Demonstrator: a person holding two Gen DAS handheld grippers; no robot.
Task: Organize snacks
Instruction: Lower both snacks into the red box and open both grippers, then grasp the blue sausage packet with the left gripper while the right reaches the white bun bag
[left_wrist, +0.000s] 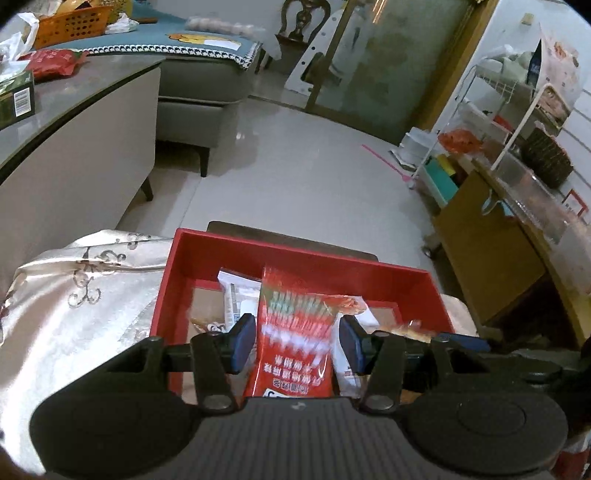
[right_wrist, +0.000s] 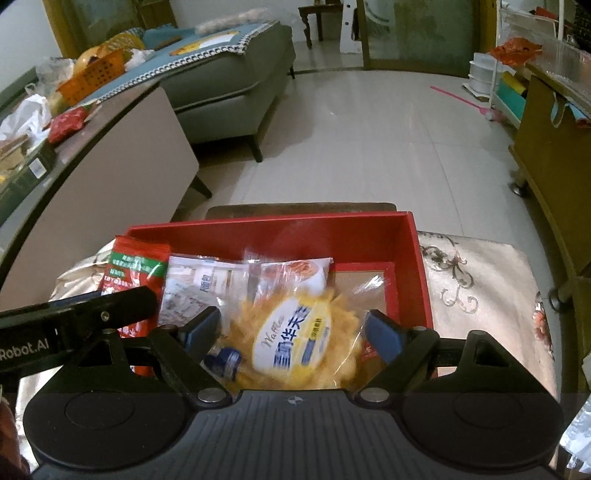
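The left gripper was clamped on a red snack packet, its blue pads pressing both sides of the packet, which hung over the near part of a red box. The right gripper had its jaws spread wide around a yellow waffle bag; whether the pads actually pressed the bag could not be told from the view, though the bag filled the gap between them. Both packets sat above the open red box, which rested on a seat covered with an embroidered pale cloth. Inside the box, toward its left wall, lay a clear wrapped white packet, and beside it, near the middle, a white bag with an orange picture. The box floor at the far right corner showed bare brown card. In the right wrist view the red packet stood at the box's left edge, behind the left gripper's black arm.
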